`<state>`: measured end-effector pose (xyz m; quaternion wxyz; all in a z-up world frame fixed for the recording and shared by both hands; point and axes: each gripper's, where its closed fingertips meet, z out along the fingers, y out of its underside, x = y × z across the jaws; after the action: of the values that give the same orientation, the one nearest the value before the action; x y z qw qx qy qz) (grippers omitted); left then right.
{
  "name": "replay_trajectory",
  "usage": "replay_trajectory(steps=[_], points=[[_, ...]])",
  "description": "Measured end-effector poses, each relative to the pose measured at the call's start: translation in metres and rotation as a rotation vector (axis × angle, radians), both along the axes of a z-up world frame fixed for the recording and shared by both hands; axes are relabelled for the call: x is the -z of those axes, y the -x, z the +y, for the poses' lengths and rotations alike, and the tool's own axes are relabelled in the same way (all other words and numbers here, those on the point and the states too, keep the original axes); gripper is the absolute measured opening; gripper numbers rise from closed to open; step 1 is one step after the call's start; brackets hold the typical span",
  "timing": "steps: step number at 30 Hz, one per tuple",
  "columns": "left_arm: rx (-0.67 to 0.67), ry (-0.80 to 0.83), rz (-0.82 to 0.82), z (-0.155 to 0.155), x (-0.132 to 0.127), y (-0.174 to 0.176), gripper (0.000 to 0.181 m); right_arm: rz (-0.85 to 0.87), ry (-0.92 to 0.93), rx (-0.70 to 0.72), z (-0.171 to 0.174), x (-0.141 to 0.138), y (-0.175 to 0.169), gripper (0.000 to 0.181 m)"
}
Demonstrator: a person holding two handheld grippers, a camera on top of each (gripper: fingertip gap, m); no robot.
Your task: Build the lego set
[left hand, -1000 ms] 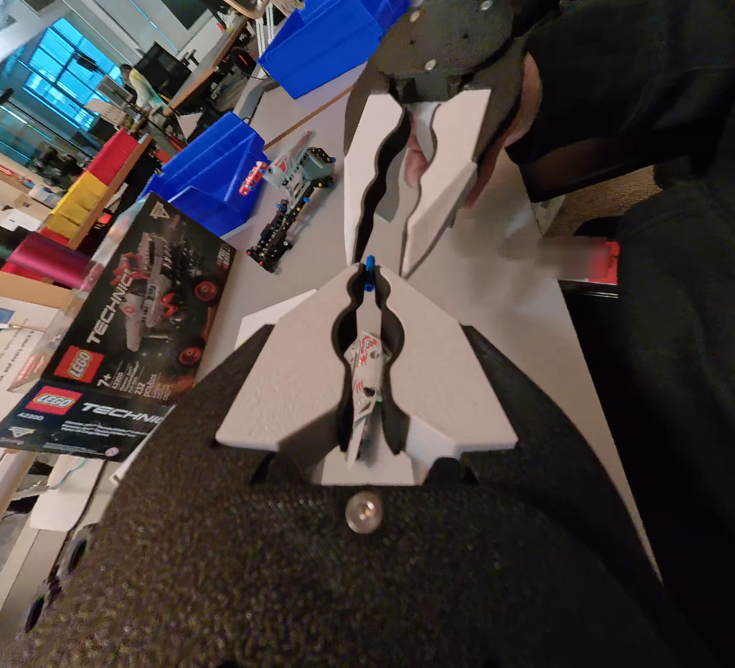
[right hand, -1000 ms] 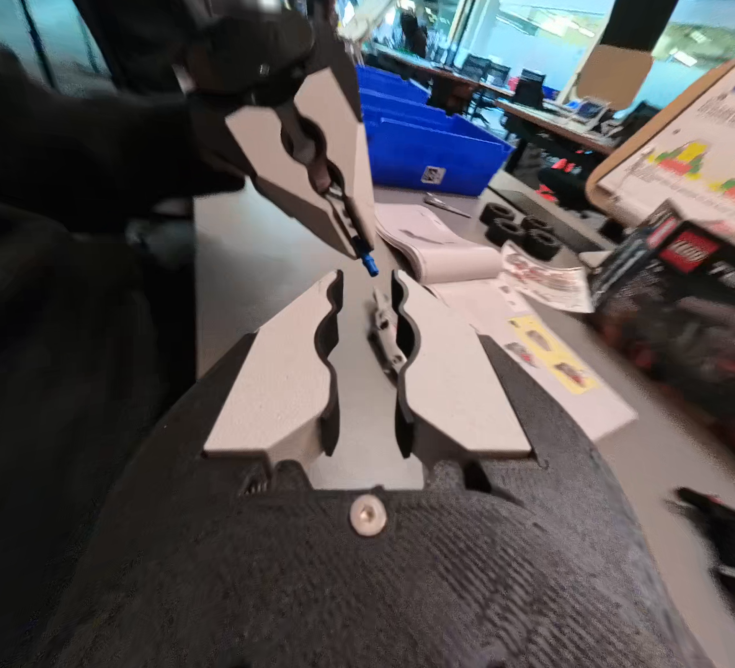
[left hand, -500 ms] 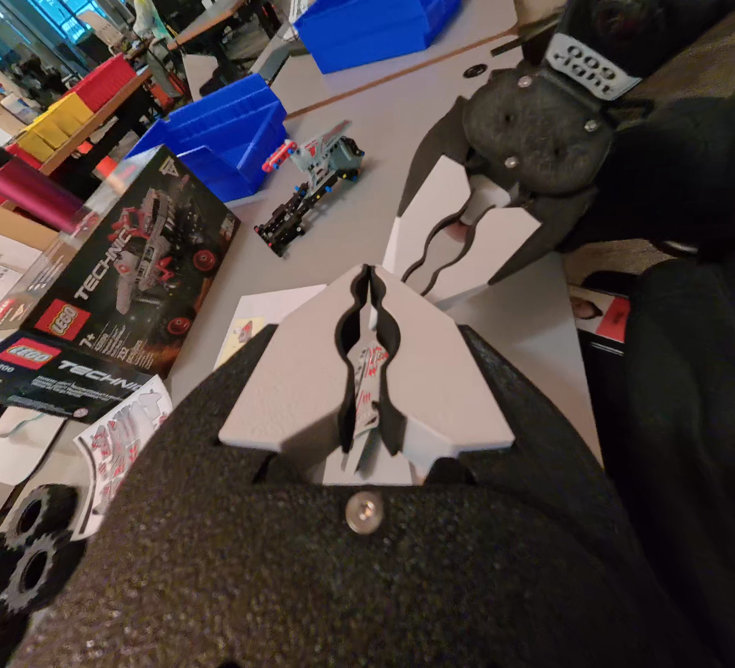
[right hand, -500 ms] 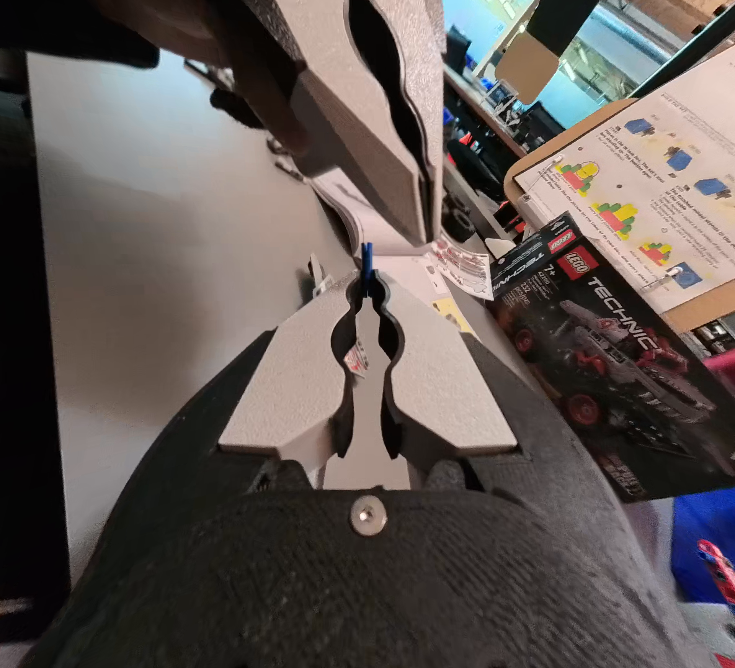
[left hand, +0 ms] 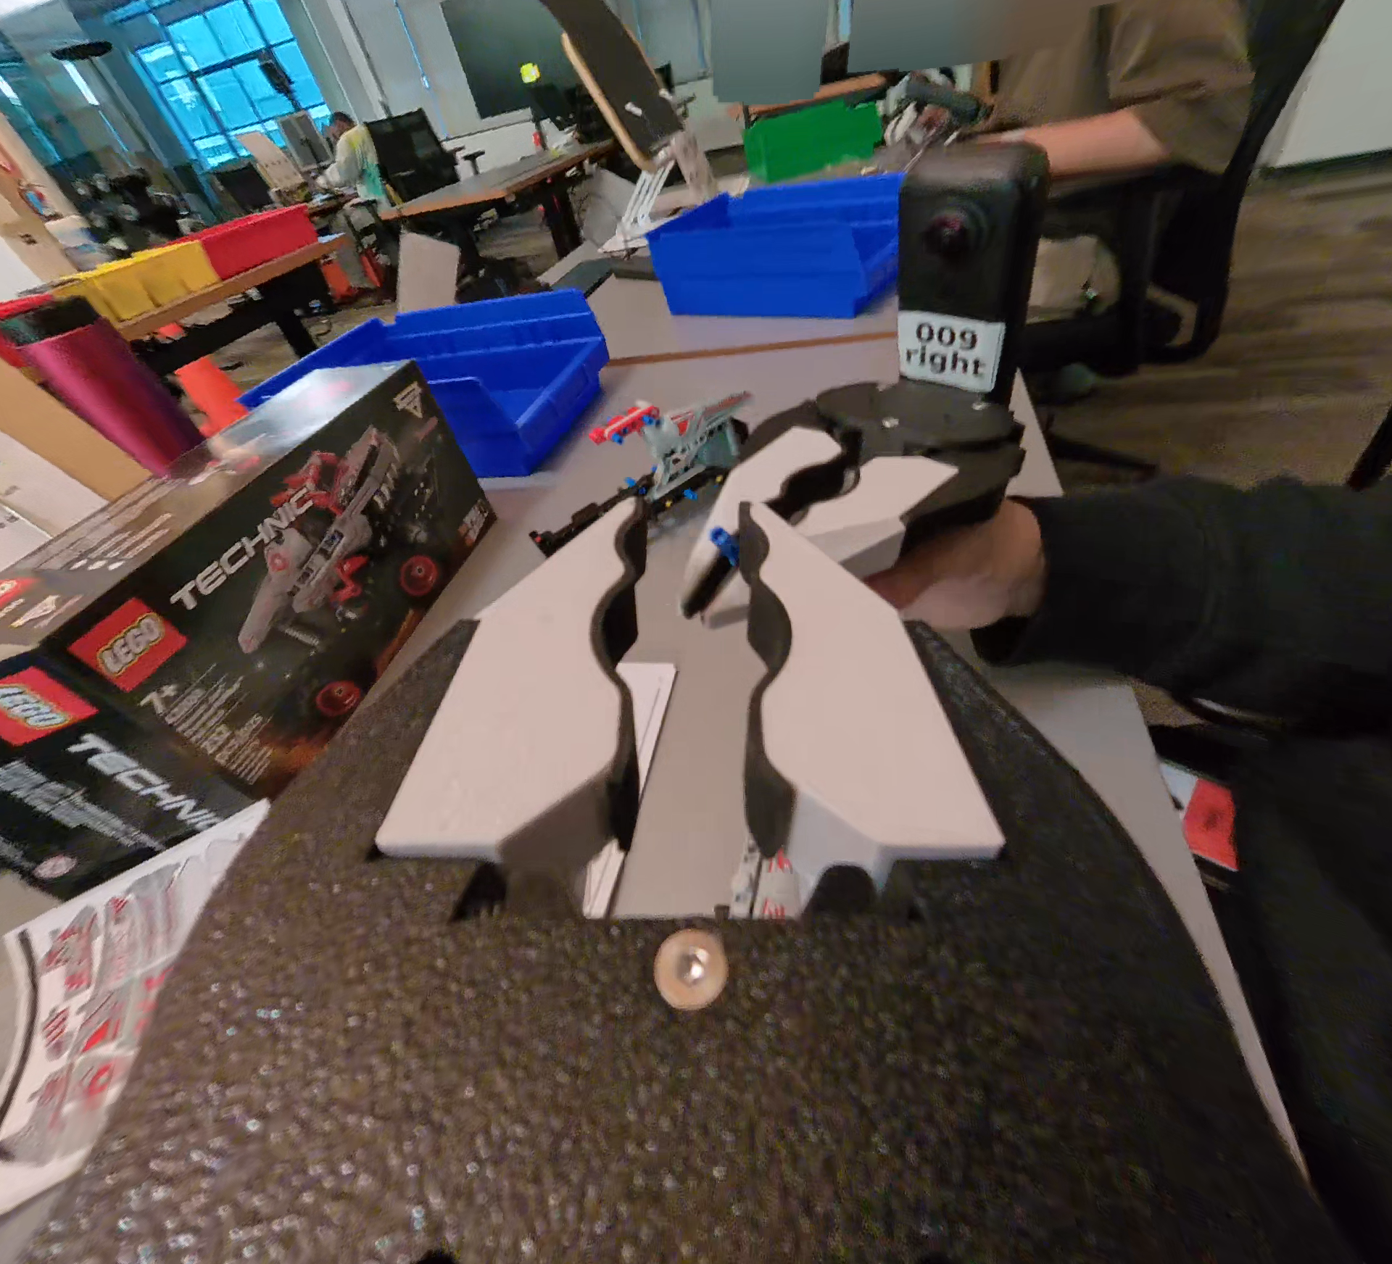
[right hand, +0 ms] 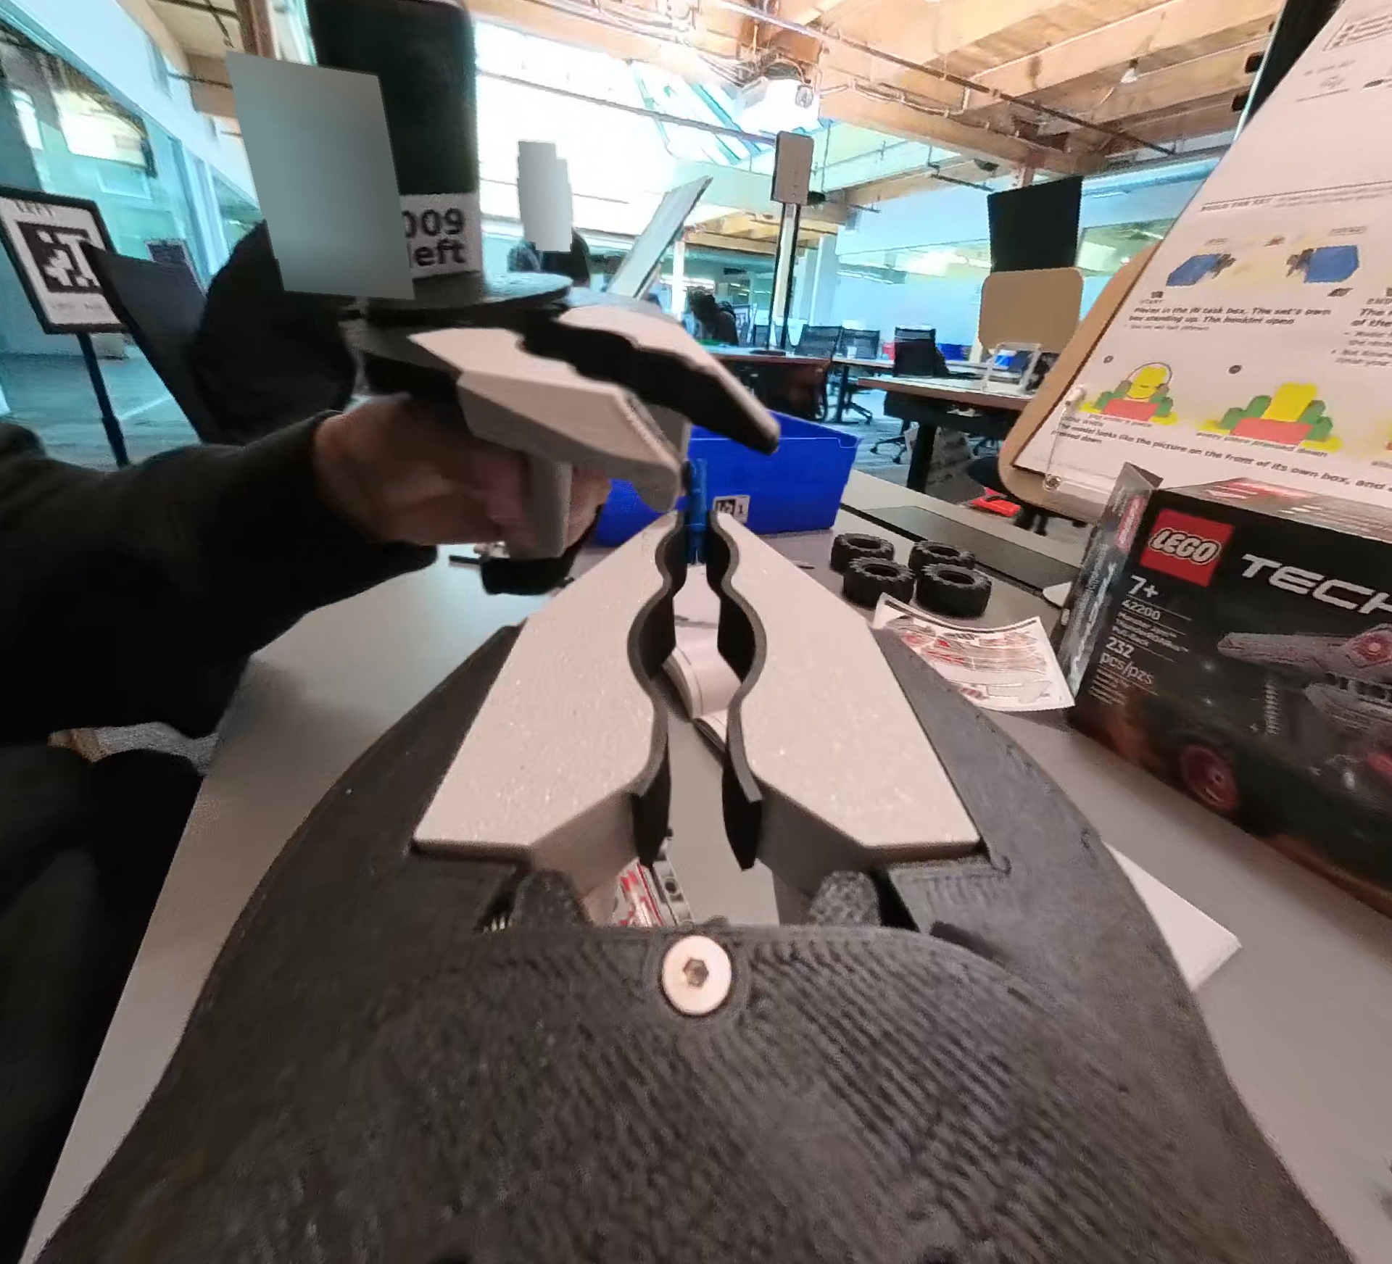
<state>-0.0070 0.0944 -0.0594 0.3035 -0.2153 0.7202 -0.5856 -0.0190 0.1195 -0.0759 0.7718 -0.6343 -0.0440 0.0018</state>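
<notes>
i pinch the blue pin (right hand: 694, 520) in my right gripper (right hand: 697, 535), beside the lego box (right hand: 1235, 671); my left gripper (left hand: 689, 527), fingers spread and empty, leaves it free for mounting.

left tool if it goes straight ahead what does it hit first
Probably the right tool, shut on a blue pin, just ahead of the open left tool; the part-built model looks farther back.

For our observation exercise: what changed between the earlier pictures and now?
The right gripper, open a second ago, closed on the blue pin and took it from the left gripper, which then opened off its grey stickered piece. The box, blue bin and part-built model stayed put.
</notes>
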Motion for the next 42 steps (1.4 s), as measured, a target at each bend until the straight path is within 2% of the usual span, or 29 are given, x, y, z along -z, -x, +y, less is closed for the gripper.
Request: replay_trajectory(steps=[6,11,15,18,20,23,27,29,33,38,42], points=[[0.1,0.027,0.036,-0.003,0.009,0.003,0.019,0.011,-0.014,-0.004,-0.008,0.008,-0.001,0.001],[0.11,0.034,0.057,-0.002,0.014,0.005,0.017,0.052,-0.045,-0.012,-0.013,0.008,-0.007,0.002],[0.145,0.097,0.102,-0.004,0.013,0.007,0.016,0.024,-0.024,-0.002,-0.013,0.009,-0.007,0.002],[0.157,0.089,0.127,-0.008,0.017,0.006,0.013,-0.016,0.005,0.006,-0.01,0.012,-0.004,0.001],[0.162,0.085,0.143,-0.01,0.019,0.007,0.003,-0.045,0.025,0.016,-0.008,0.013,-0.002,0.002],[0.162,0.064,0.13,-0.011,0.021,0.008,0.002,-0.074,0.059,0.026,-0.007,0.016,-0.002,0.002],[0.129,0.006,0.162,-0.008,0.028,0.007,0.002,-0.138,0.145,0.046,-0.008,0.026,-0.003,0.003],[0.084,-0.026,0.172,0.0,0.031,0.004,0.002,-0.171,0.174,0.067,-0.012,0.026,-0.006,0.009],[0.027,-0.145,0.23,0.008,0.045,0.005,0.002,-0.162,0.231,0.048,-0.013,0.025,-0.002,0.009],[-0.003,-0.182,0.293,0.006,0.053,0.007,0.002,-0.22,0.331,0.063,-0.004,0.039,0.001,0.005],[-0.007,-0.106,0.3,0.005,0.051,0.008,0.002,-0.195,0.313,0.042,-0.004,0.039,0.002,0.004]])
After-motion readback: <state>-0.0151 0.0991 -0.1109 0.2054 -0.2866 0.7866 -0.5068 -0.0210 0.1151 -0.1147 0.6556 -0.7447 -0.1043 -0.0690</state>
